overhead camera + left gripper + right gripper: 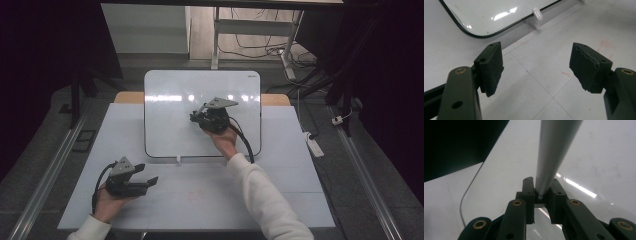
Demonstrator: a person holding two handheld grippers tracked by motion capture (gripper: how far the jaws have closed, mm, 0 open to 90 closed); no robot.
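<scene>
High view: right gripper (pixel 196 118) over the whiteboard (pixel 165 100) at the desk's (pixel 200 200) far edge; left gripper view: left gripper (pixel 536 67) wide, empty; right gripper view: jaws clamping a smooth grey-white marker (pixel 551 152).

The high view looks forward and down from above the desk (pixel 200 195), whiteboard (pixel 170 105) at frame centre. The left gripper view skims low over the desk, sharing the whiteboard (pixel 494 15) corner (upper left). The right gripper view sits close against the whiteboard (pixel 604 157).
</scene>
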